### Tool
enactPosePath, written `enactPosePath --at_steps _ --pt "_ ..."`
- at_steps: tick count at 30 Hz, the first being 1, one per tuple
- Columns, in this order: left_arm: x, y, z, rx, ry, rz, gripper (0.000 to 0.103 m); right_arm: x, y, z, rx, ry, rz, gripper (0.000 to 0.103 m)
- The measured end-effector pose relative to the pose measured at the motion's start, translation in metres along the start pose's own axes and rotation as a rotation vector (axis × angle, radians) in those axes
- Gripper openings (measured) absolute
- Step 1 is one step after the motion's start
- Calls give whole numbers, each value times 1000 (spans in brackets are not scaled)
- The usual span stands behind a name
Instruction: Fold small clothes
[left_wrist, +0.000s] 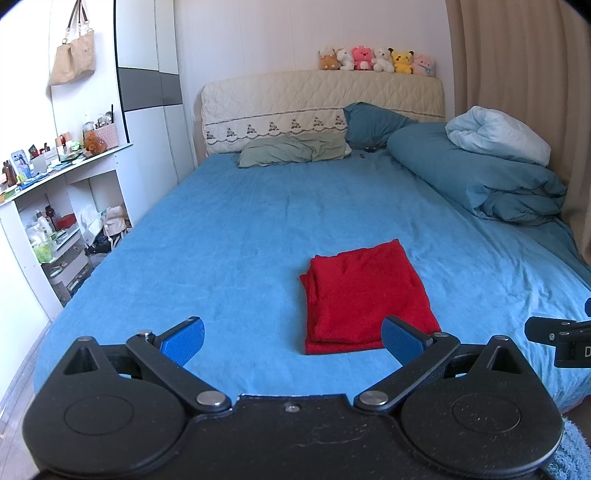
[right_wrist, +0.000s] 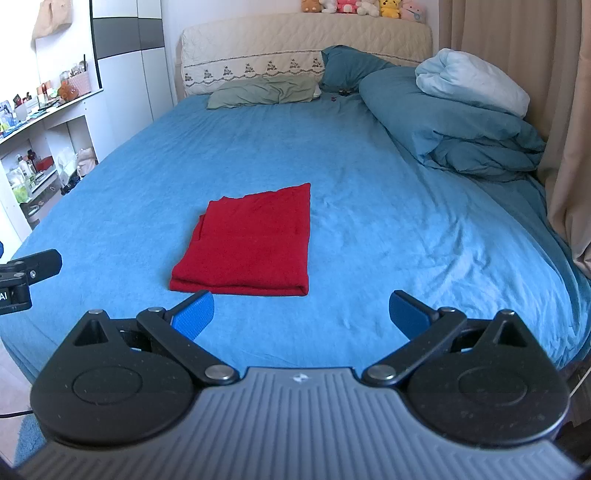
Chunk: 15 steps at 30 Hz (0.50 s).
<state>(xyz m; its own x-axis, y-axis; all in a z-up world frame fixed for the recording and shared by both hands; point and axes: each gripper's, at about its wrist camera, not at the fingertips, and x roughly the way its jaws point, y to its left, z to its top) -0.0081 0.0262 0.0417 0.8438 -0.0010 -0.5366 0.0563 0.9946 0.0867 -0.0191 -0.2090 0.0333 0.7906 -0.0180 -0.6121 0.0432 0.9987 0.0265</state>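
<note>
Red garment (left_wrist: 364, 295), lying folded in a flat rectangle at centre frame on the bed (left_wrist: 229, 221): we are holding left tool (left_wrist: 293, 341) and right tool (right_wrist: 301, 312) wide and empty just short of it, judging only a final tidy or set-aside remaining.

— How is the light on my feeds?

— Bright, soft daylight; I see it glowing through the curtain (right_wrist: 554, 110) on the right. Shadows are faint.

— Any distortion?

— Strong fisheye bending: the bed (left_wrist: 240, 221) bulges, corners go black, and edges blur slightly. The centre stays sharp, colours bluish.
</note>
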Motion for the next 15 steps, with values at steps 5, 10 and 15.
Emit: enactPosePath --at_steps 5,10,15 --pt "-1 2 0 2 -11 0 103 0 0 0 -2 0 0 103" --pt "-1 5 -2 -2 -20 -4 103 3 1 -1 -6 6 3 103" --pt "1 8 -3 -7 -21 -10 103 6 0 0 -9 11 5 103"
